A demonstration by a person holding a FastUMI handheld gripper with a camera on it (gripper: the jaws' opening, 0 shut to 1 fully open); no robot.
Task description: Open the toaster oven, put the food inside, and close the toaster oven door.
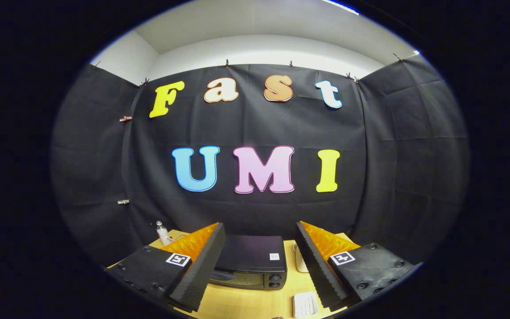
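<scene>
Hand-held gripper spread wide, holding nothing, above worktop. Oven at 12 o'clock betw. fingers, door shut. White item at 5 o'clock of oven.

Open jaws above table, toaster oven ahead between them, bare tabletop before it

Black cloth hangs as the booth's wall on three sides, creased in a grid of folds and pinned along its top edge with small clips. Above it a white room wall meets a pale ceiling, with a strip of bright light at one corner. Below, a light wooden worktop runs up to the cloth.
</scene>
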